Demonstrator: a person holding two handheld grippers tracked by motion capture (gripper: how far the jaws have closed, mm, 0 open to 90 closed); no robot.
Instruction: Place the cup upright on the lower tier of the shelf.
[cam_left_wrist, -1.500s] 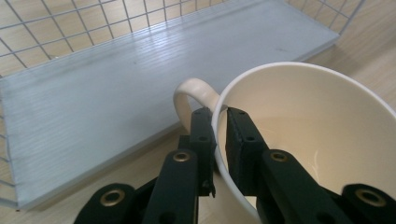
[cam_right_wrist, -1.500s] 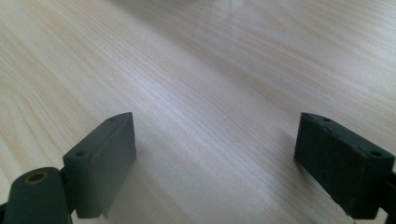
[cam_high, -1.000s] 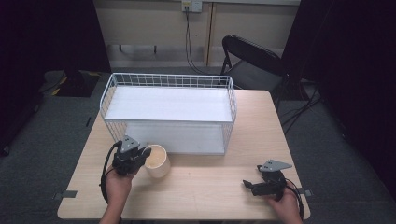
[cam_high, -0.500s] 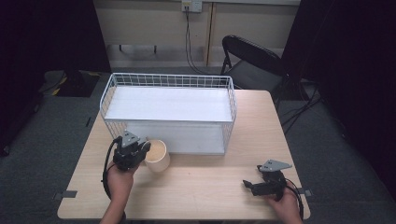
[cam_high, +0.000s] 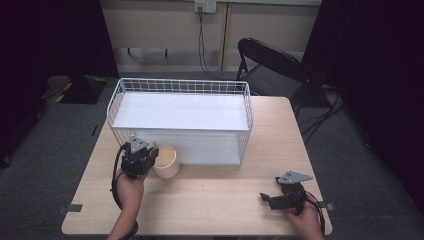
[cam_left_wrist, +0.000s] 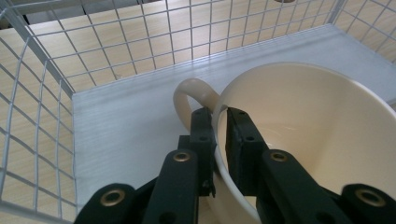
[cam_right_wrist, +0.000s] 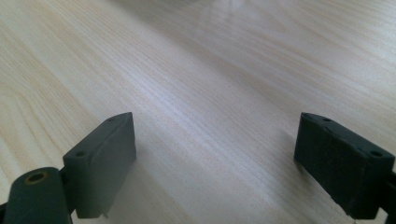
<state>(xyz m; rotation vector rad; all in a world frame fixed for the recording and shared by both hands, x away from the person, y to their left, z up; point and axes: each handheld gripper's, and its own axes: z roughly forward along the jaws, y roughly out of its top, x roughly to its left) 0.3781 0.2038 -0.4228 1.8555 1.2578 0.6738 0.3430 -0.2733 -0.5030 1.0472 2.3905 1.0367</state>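
Cream cup, white wire basket, black tongs.

**Black two-jaw grippers, grey plates, bare forearms**

The left gripper is black, with a grey three-cornered plate on top and a black cable looping beside the wrist. In the left gripper view its jaws are flat black bars with small screw holes, hinged on arms with brass-coloured rivets. The right gripper is built alike, with blocky dark pads. Both forearms are bare, without sleeves.
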